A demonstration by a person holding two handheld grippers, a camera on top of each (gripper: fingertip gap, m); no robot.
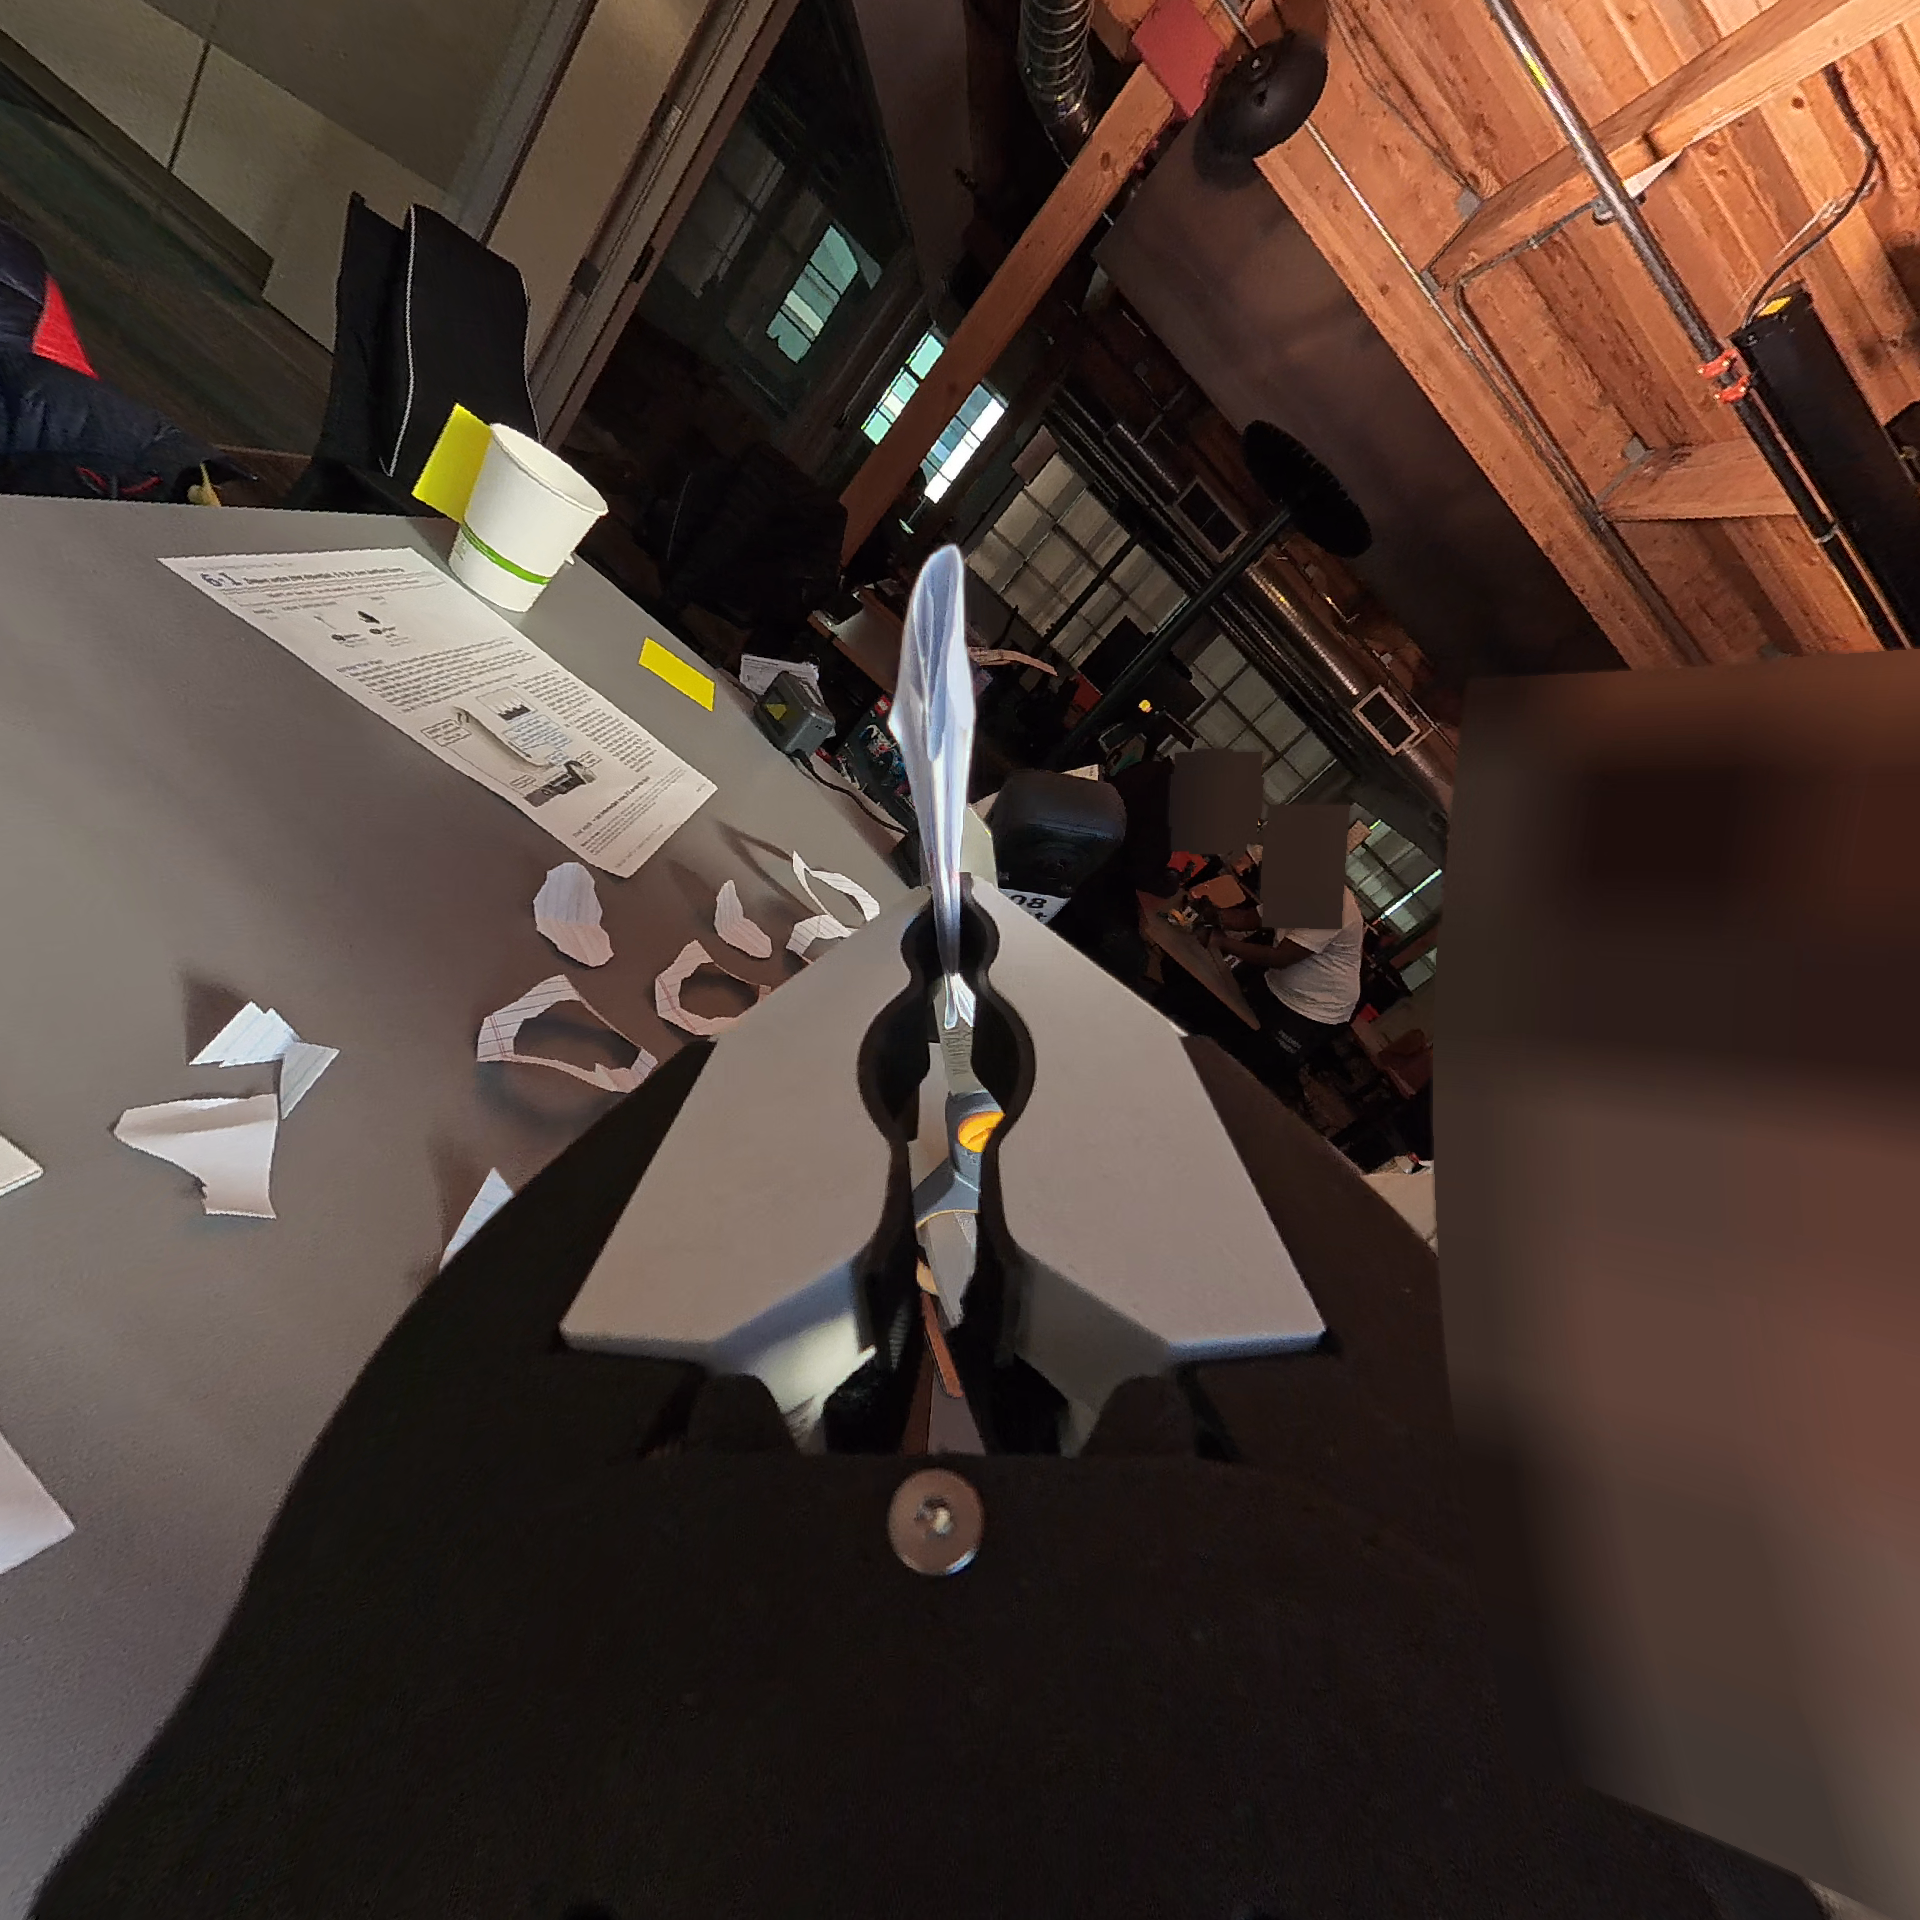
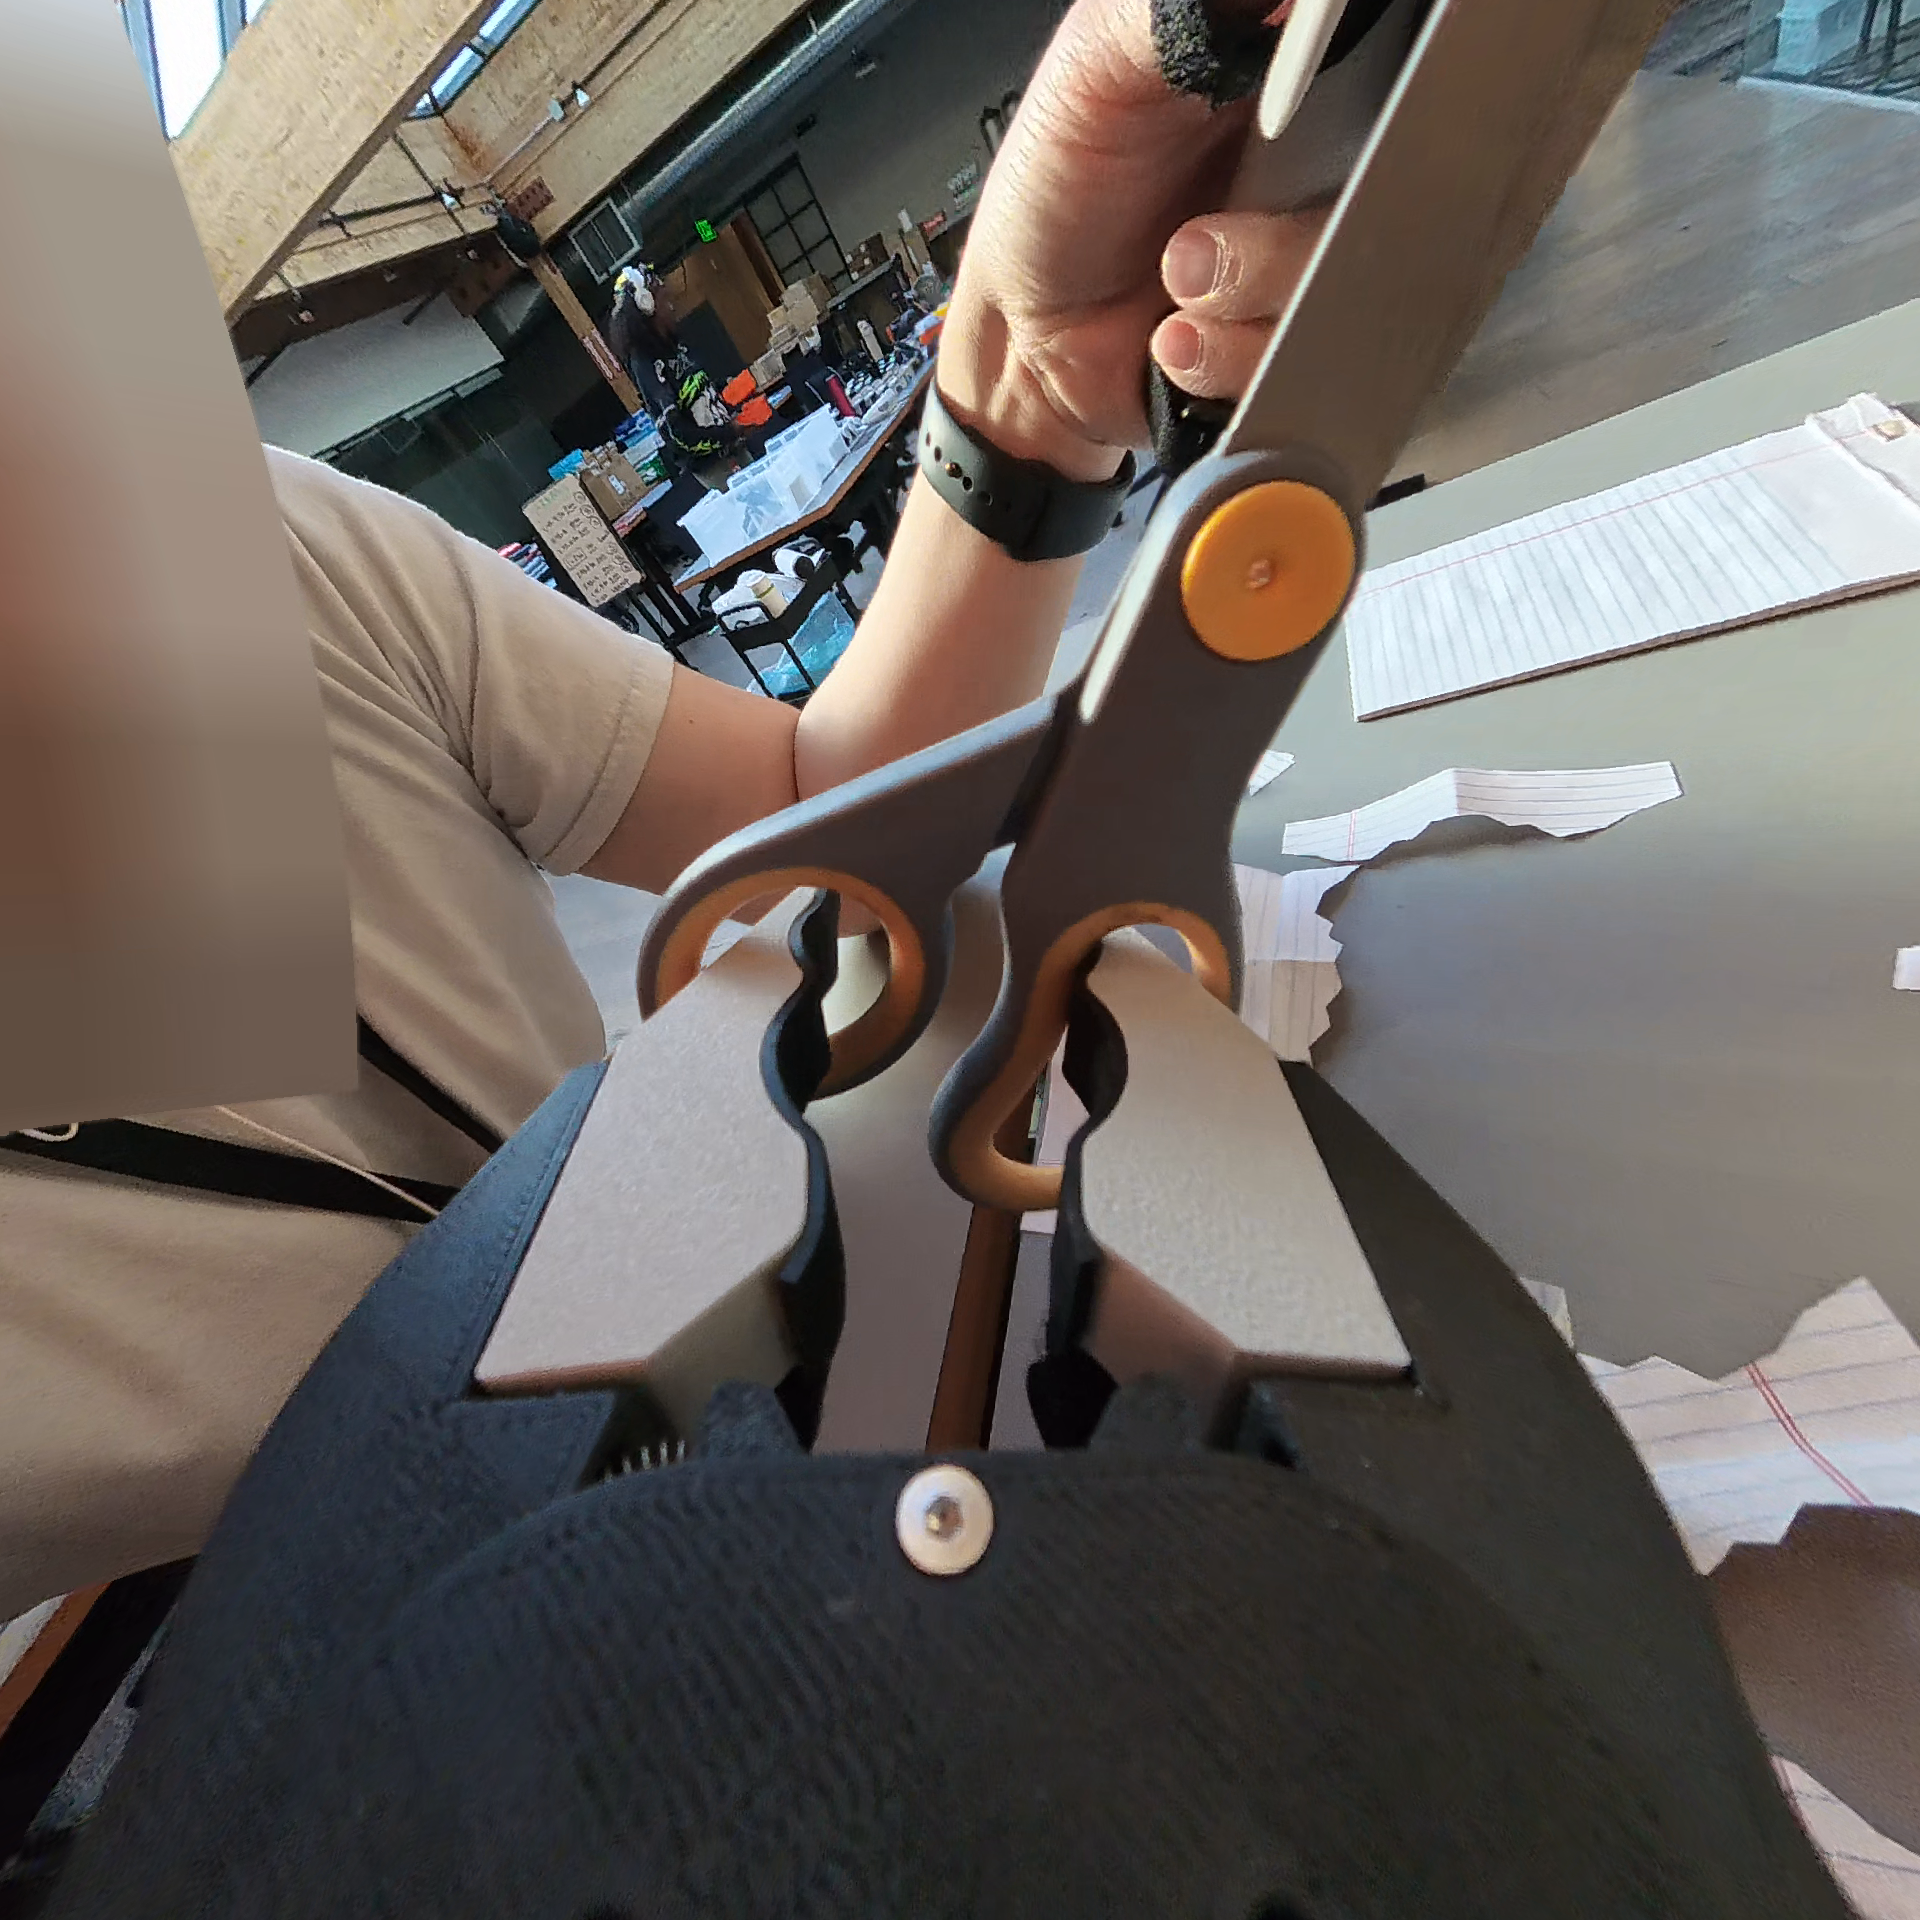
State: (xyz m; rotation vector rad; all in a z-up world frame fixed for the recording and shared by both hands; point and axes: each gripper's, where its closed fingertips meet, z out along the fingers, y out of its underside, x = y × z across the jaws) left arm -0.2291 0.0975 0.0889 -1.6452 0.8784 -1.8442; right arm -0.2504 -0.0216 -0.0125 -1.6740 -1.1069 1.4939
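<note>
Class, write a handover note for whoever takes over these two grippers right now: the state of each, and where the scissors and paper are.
Left gripper: jaws shut on the scissors near the pivot, blades pointing up, off the table.
Right gripper: jaws open, one finger through each handle loop.
On the table: ragged lined-paper scraps, a printed sheet, a paper cup and a lined pad.
Done: scraps lie cut.
Left: these views do not show it.
</note>
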